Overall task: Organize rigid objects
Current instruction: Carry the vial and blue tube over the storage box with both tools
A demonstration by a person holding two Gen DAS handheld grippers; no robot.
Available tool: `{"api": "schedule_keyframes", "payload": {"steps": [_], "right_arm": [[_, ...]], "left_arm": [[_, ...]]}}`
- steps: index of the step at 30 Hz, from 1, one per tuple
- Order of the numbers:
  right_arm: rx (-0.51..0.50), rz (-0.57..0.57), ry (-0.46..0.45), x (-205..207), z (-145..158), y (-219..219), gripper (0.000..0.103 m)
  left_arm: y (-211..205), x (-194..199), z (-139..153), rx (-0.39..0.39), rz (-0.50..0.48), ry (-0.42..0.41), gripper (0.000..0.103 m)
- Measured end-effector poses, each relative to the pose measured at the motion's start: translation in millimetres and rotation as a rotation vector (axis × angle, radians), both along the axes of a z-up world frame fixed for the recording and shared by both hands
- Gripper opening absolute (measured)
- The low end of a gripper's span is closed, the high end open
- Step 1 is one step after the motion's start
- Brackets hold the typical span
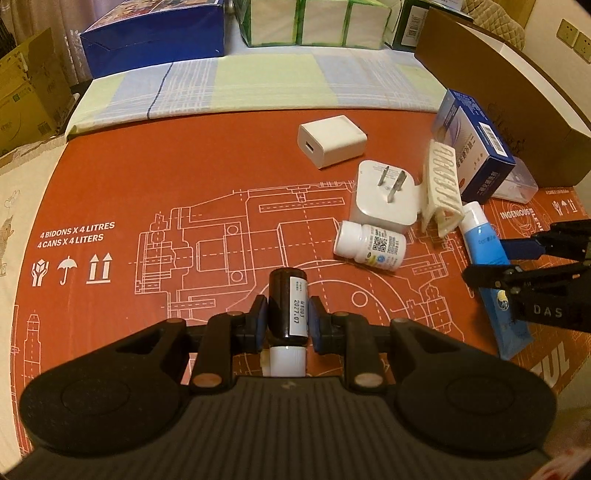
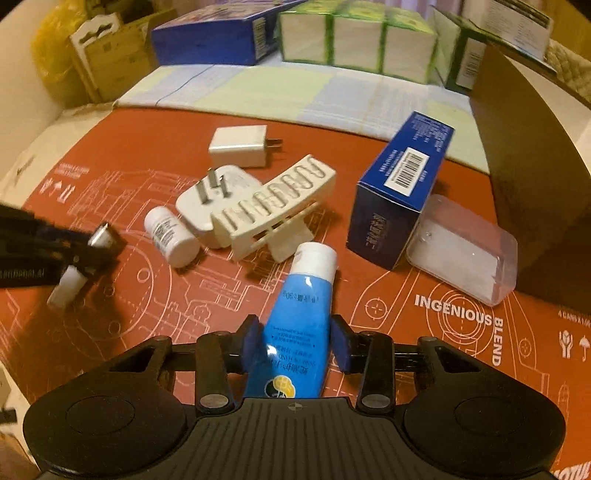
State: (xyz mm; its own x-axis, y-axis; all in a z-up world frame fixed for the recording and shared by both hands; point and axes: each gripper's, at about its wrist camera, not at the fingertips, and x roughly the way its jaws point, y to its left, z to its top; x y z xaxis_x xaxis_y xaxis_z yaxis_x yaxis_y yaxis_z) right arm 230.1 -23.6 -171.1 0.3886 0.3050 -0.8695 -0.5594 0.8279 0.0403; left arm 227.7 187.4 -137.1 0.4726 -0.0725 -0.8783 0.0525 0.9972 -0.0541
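My left gripper (image 1: pixel 287 315) is shut on a dark brown bottle (image 1: pixel 287 301) with a white cap, held just above the red mat; it also shows in the right wrist view (image 2: pixel 99 240). My right gripper (image 2: pixel 295 338) is open, its pads on either side of a blue tube (image 2: pixel 301 325) with a white cap that lies on the mat. Beyond lie a white pill bottle (image 1: pixel 369 245), a white plug adapter (image 1: pixel 384 195), a white charger (image 1: pixel 331 141), a cream hair claw (image 1: pixel 441 184), a blue box (image 1: pixel 476 147) and a clear case (image 2: pixel 461 249).
The red printed mat (image 1: pixel 147 192) lies on a checked cloth (image 1: pixel 258 85). A brown cardboard box (image 1: pixel 517 92) stands at the right. A blue box (image 1: pixel 155 29) and green-white packs (image 1: pixel 314 22) line the back.
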Motion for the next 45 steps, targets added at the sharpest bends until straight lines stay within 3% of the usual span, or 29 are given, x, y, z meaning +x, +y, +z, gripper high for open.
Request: {"api": "schedule_keyframes", "payload": {"steps": [12, 25, 35, 45], "right_arm": [[0.019, 0.0, -0.011, -1, 3, 0, 0.032], [0.143, -0.024, -0.062, -7, 44, -24, 0.031], [0.217, -0.036, -0.117, 5, 81, -59, 0.031], [0.264, -0.059, -0.201, 34, 123, -121, 0.031]], "left_arm": [[-6, -4, 9, -0.018, -0.012, -0.021, 0.02], [-28, -5, 49, -0.052, -0.057, -0.116, 0.02], [-76, 5, 95, -0.077, -0.1, -0.219, 0.02], [-153, 38, 131, -0.105, -0.185, -0.299, 0.02]]}}
